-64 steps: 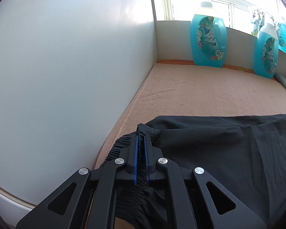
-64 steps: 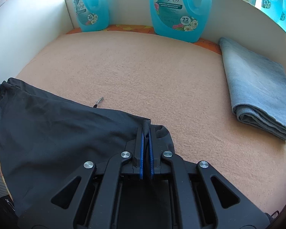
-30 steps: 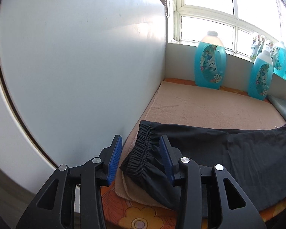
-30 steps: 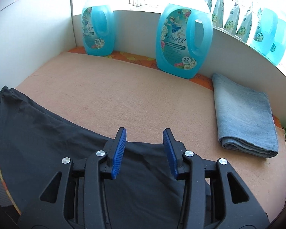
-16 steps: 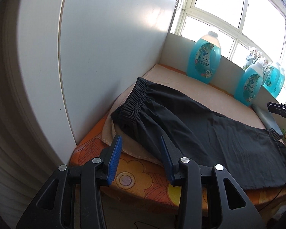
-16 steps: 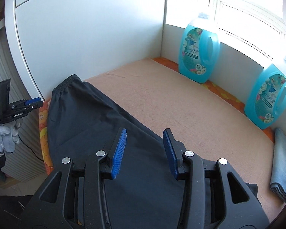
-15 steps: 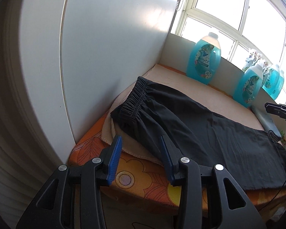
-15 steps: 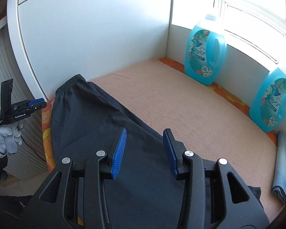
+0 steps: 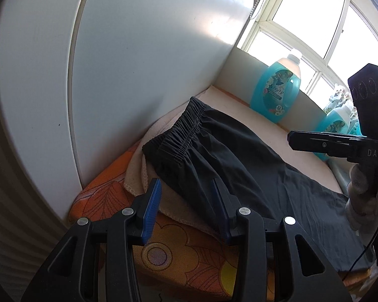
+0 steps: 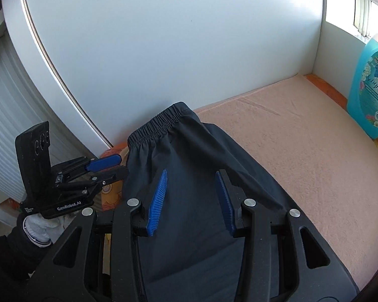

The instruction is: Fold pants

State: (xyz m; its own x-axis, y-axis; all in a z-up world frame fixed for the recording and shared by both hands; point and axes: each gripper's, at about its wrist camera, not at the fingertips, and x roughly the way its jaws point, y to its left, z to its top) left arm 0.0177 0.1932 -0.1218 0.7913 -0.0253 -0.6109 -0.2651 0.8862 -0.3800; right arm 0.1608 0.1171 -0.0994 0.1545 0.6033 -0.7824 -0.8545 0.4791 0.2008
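Note:
Black pants (image 9: 239, 166) lie flat along a peach blanket (image 10: 302, 151), their gathered waistband (image 9: 181, 130) against the white panel. My left gripper (image 9: 186, 188) hangs open just off the table's front corner. It points at the near waistband corner and has nothing between its blue pads. My right gripper (image 10: 192, 176) is open above the pants (image 10: 189, 151), a short way behind the waistband (image 10: 158, 123). In the left wrist view, the right gripper (image 9: 293, 139) shows from the side, held by a gloved hand (image 9: 360, 181). From the right wrist, the left gripper (image 10: 116, 167) shows beside the waistband.
A white panel (image 10: 163, 50) walls the left end of the table. Blue detergent bottles (image 9: 277, 93) stand along the window sill at the back. An orange flowered cover (image 9: 179, 251) hangs over the front edge. Bare blanket lies behind the pants.
Both grippers were shut on the pants two seconds ago and let go. Since then the right gripper swept along the pants to the waistband end, and the left drew back, sank and rolled.

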